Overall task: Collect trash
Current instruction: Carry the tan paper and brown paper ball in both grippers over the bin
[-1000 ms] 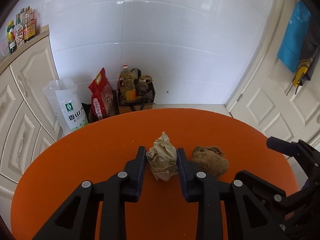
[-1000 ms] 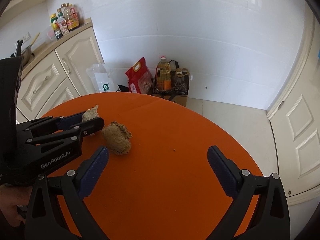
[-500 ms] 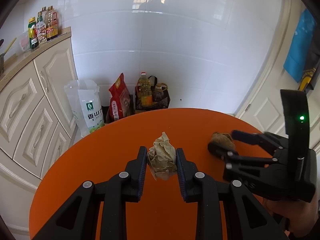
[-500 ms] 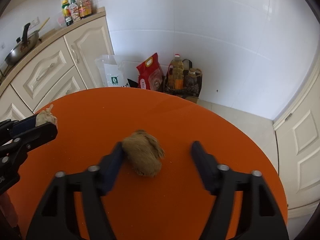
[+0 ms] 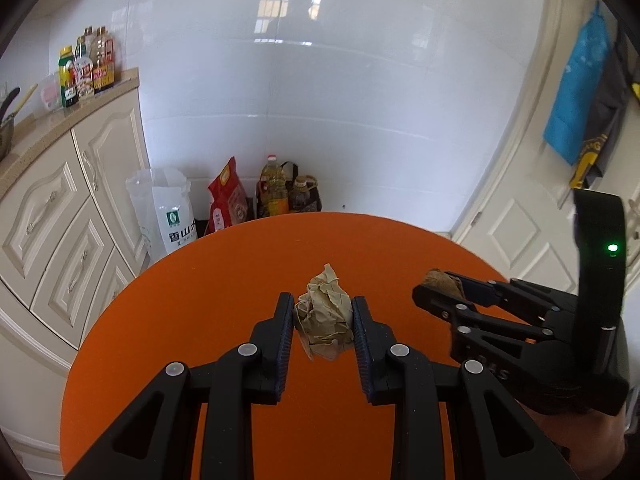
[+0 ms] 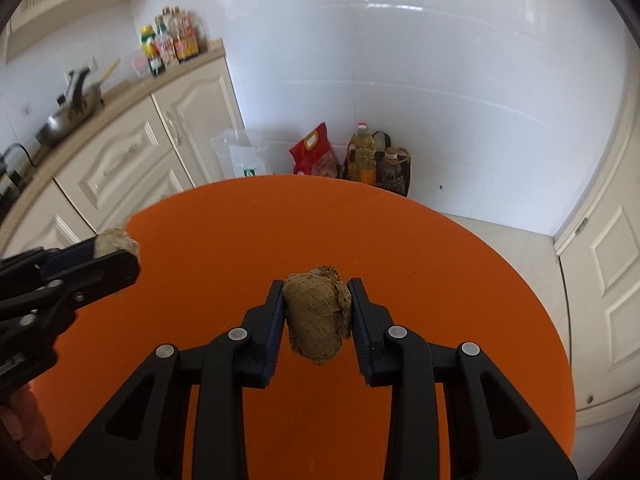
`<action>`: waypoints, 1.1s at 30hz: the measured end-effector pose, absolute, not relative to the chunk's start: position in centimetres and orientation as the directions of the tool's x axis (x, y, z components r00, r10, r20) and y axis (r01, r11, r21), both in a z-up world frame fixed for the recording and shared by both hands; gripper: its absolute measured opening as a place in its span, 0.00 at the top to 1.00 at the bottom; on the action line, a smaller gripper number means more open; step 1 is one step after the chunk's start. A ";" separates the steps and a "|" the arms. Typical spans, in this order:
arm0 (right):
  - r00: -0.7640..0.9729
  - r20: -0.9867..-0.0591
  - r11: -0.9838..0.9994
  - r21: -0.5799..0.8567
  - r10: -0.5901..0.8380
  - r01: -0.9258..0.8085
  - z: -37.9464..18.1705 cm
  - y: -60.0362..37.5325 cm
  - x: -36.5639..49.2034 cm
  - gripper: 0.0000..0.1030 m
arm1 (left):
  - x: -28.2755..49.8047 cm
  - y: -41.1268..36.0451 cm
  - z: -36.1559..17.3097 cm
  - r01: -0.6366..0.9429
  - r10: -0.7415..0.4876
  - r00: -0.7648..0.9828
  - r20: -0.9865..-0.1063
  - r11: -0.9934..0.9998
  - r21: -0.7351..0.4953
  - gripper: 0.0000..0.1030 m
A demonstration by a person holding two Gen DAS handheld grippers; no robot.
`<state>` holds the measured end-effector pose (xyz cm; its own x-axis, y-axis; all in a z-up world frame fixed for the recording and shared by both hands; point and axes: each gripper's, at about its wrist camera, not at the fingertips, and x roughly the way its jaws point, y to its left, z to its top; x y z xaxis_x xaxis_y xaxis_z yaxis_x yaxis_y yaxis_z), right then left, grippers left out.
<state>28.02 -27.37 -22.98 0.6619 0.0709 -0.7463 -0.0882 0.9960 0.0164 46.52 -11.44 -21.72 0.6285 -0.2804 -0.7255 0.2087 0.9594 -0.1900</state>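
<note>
Crumpled beige paper wad (image 5: 325, 317) clamped in left gripper (image 5: 323, 320), raised above orange worktop (image 5: 224, 280). Brown paper ball (image 6: 318, 314) pinched between right gripper (image 6: 317, 312) pads, jaws just closed onto it. Rice bags and oil bottles (image 6: 362, 158) on floor beyond.
</note>
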 end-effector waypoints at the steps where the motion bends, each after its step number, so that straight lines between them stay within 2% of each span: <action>1: 0.673 -0.735 0.996 0.029 0.078 -0.083 -22.1 -27.6 26.7 0.70 | 45.8 -11.6 -21.3 0.219 -0.286 0.635 -0.718 0.958 -0.188 0.76; 12: 0.788 -0.611 0.995 0.097 0.070 -0.014 -14.1 -32.6 12.9 0.70 | 35.4 -15.6 -16.2 0.381 -0.414 0.669 -0.617 0.904 -0.194 0.76; 19: 0.839 -0.541 0.984 0.111 -0.058 0.140 -10.8 -39.4 1.6 0.70 | 27.6 -20.5 -14.6 0.532 -0.535 0.624 -0.569 0.825 -0.193 0.76; 28: 0.804 -0.529 0.914 0.121 -0.271 0.388 -10.1 -49.1 -10.0 0.70 | 21.6 -28.4 -14.0 0.728 -0.684 0.469 -0.560 0.657 -0.194 0.76; 33: 0.751 -0.565 0.851 0.153 -0.342 0.503 -11.9 -54.2 -14.1 0.70 | 20.6 -32.9 -16.3 0.789 -0.708 0.362 -0.607 0.579 -0.205 0.76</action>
<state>-14.07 -54.22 -11.89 0.7509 -0.3421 -0.5648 0.5027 0.8509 0.1529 20.60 -32.94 -16.33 0.3620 -0.7079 -0.6065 0.7892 0.5790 -0.2047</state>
